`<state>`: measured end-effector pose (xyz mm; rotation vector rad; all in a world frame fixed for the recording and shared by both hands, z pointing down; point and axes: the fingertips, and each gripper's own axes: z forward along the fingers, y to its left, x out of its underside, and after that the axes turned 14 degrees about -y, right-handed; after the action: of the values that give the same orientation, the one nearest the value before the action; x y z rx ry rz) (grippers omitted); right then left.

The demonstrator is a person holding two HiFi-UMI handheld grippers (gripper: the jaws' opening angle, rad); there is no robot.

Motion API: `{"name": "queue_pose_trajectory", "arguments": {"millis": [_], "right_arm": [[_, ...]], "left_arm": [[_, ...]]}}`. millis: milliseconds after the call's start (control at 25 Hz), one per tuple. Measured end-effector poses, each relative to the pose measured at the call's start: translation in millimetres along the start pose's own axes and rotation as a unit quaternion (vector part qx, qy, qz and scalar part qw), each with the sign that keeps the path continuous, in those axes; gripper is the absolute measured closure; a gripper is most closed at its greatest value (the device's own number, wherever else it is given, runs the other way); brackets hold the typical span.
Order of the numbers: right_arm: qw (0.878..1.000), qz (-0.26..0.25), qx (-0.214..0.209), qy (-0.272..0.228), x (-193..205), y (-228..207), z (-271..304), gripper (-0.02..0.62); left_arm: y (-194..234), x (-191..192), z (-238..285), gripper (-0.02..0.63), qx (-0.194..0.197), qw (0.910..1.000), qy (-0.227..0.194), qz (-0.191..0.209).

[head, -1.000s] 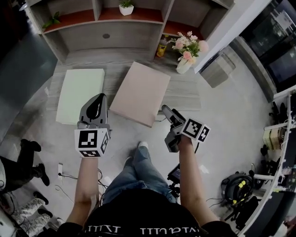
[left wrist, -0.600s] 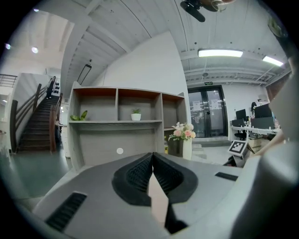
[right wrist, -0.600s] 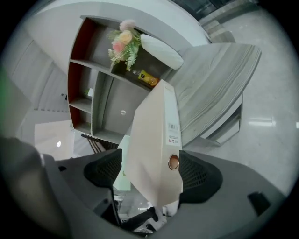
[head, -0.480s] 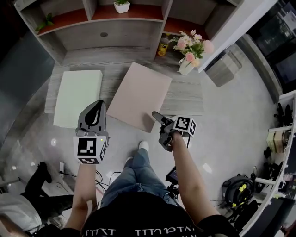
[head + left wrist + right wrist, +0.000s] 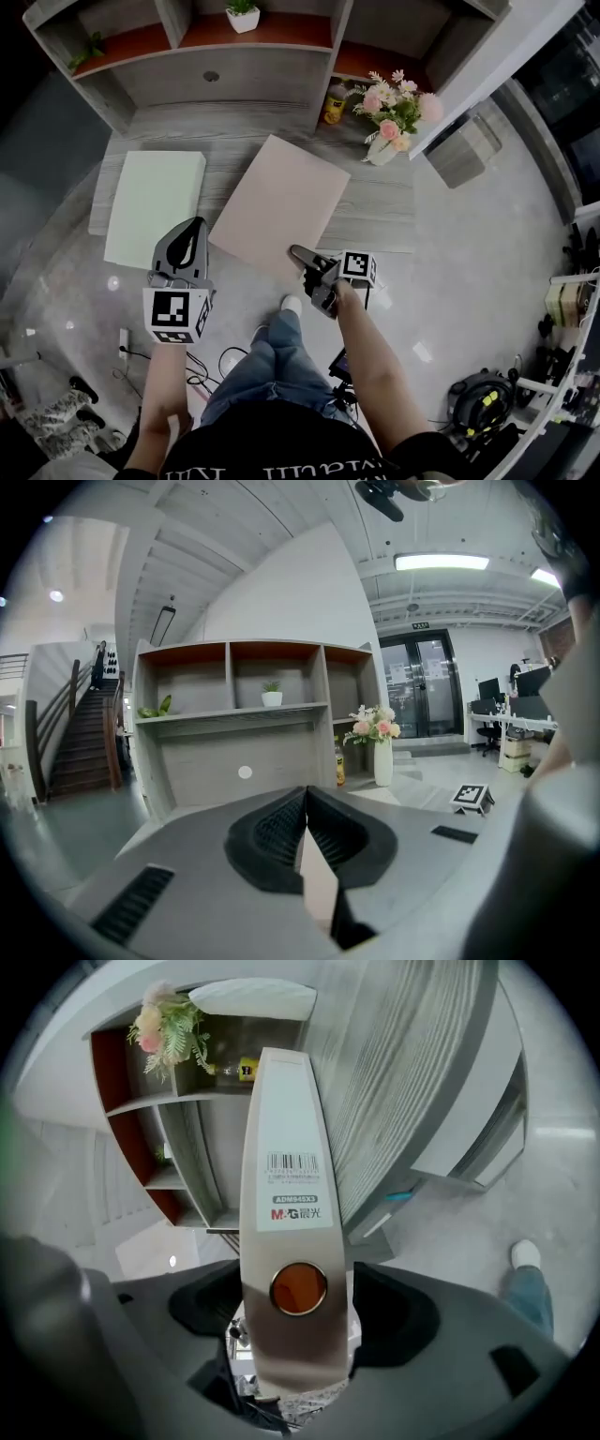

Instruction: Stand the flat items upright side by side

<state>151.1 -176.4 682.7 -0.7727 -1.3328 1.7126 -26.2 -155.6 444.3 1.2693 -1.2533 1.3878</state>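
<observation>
Two flat file boxes lie on the low grey table (image 5: 380, 202): a pale green one (image 5: 155, 206) at the left and a pink one (image 5: 279, 202) in the middle, turned at an angle, its near edge over the table's front. My right gripper (image 5: 300, 256) is at that near edge. In the right gripper view its jaws (image 5: 295, 1288) are shut on the box's spine (image 5: 291, 1176), which bears a barcode label and an orange finger hole. My left gripper (image 5: 194, 227) hovers shut and empty in front of the green box; its jaws (image 5: 307, 794) meet with nothing between.
A grey shelf unit (image 5: 262, 70) rises behind the table, with a small potted plant (image 5: 242, 14) on top. A vase of pink flowers (image 5: 394, 108) and a yellow bottle (image 5: 333, 105) stand at the table's back right. The person's legs and shoe (image 5: 291, 303) are below.
My right gripper has moved left and in to the pink box's near edge and now holds its spine. The left gripper has shifted only slightly.
</observation>
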Motion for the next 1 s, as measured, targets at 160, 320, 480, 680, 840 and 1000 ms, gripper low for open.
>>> {"name": "queue_pose_trajectory", "arguments": {"millis": [160,320,480,680,840,1000], "right_arm": [[0.999,-0.036,0.021,0.005,-9,8,0,0.268],[0.996,-0.062,0.062,0.029,-23,20,-8,0.272],[0.987,-0.107,0.106,0.059,-34,36,-15,0.272],[0.969,-0.172,0.158,0.086,-53,63,-20,0.272],[0.946,-0.244,0.186,0.109,-75,88,-20,0.272],[0.911,-0.313,0.227,0.145,-90,112,-22,0.272]], "left_arm": [[2,1,2,0.592,-0.007,1.0000,-0.001,-0.007],[0,-6,11,0.592,-0.009,0.9997,-0.013,-0.016],[-4,-18,17,0.592,-0.006,0.9994,-0.030,-0.018],[0,-38,21,0.592,-0.012,0.9983,-0.053,-0.018],[8,-52,22,0.592,-0.022,0.9972,-0.071,-0.015],[15,-62,19,0.592,-0.031,0.9958,-0.085,-0.016]]}}
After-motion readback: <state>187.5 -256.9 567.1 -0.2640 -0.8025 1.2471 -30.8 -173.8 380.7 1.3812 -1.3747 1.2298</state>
